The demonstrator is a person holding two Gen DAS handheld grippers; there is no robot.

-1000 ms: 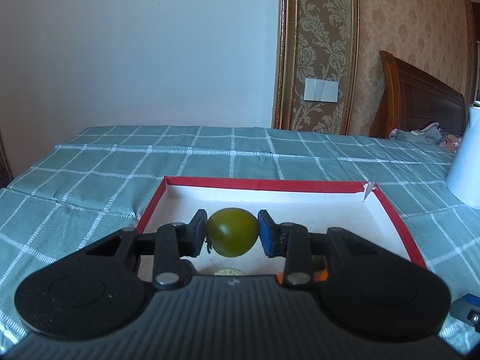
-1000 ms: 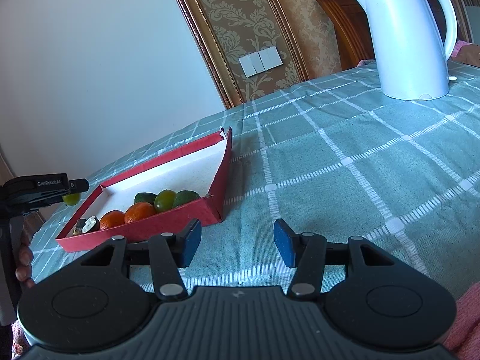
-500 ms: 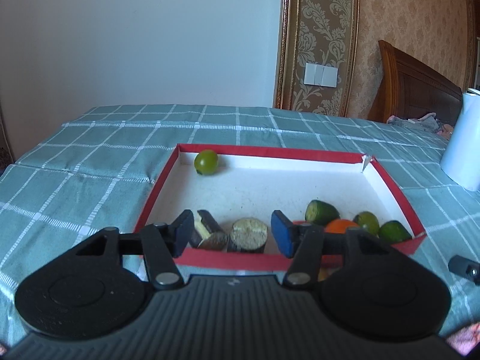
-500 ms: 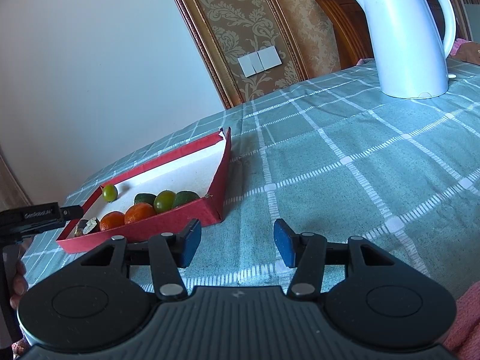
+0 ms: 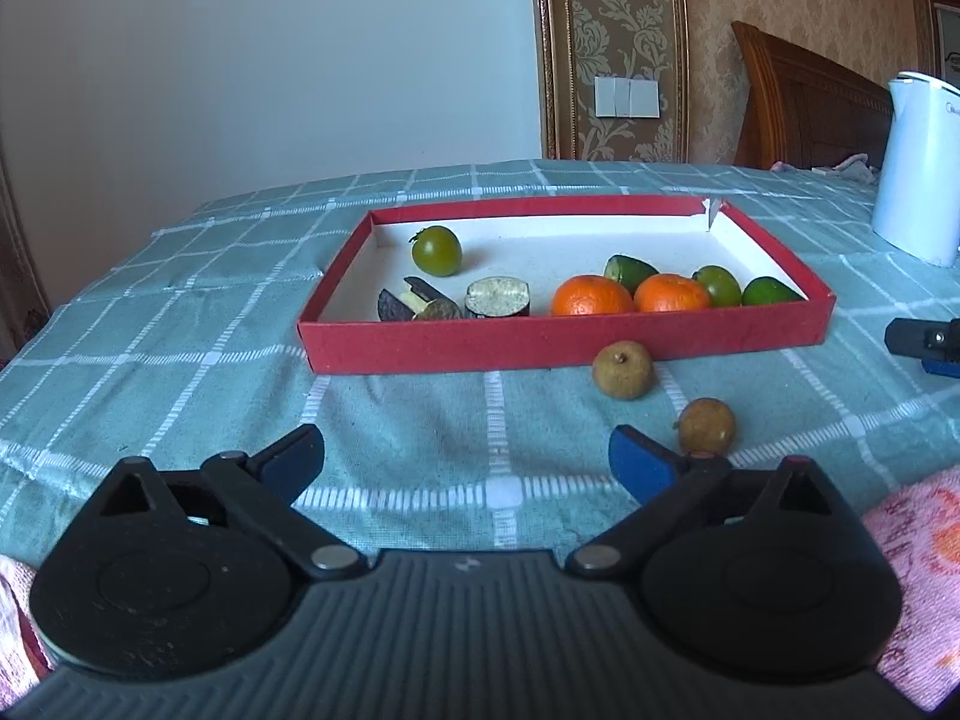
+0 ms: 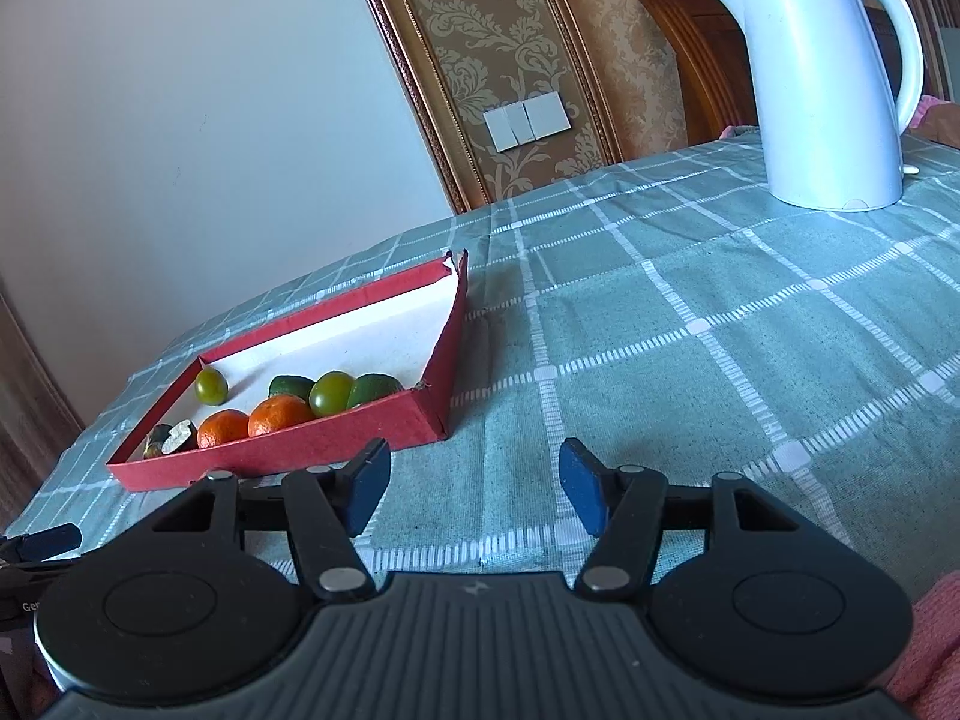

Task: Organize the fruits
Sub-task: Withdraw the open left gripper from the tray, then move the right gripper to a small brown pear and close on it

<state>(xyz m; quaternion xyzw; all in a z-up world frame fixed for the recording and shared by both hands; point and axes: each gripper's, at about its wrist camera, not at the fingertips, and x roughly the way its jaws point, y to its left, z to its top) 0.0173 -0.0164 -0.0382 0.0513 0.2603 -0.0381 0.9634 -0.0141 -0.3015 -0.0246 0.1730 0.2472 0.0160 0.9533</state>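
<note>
A red tray (image 5: pixel 564 337) with a white floor holds a green tomato (image 5: pixel 437 250) at its back left, dark cut pieces (image 5: pixel 497 298), two oranges (image 5: pixel 591 296) and several green fruits (image 5: pixel 717 286). Two brown round fruits lie on the cloth in front of it, one near the wall (image 5: pixel 622 369) and one nearer me (image 5: pixel 707 425). My left gripper (image 5: pixel 467 463) is open and empty, back from the tray. My right gripper (image 6: pixel 474 486) is open and empty, right of the tray (image 6: pixel 288 450), which also holds the tomato (image 6: pixel 211 386).
A white kettle (image 6: pixel 822 78) stands at the far right on the green checked tablecloth (image 6: pixel 690 324); it also shows in the left wrist view (image 5: pixel 921 168). The right gripper's tip (image 5: pixel 924 339) shows at the right edge. A wooden headboard (image 5: pixel 804 102) stands behind.
My left gripper let go of the green tomato in the tray's back left, opened wide and pulled back from the tray. The right gripper has stayed still.
</note>
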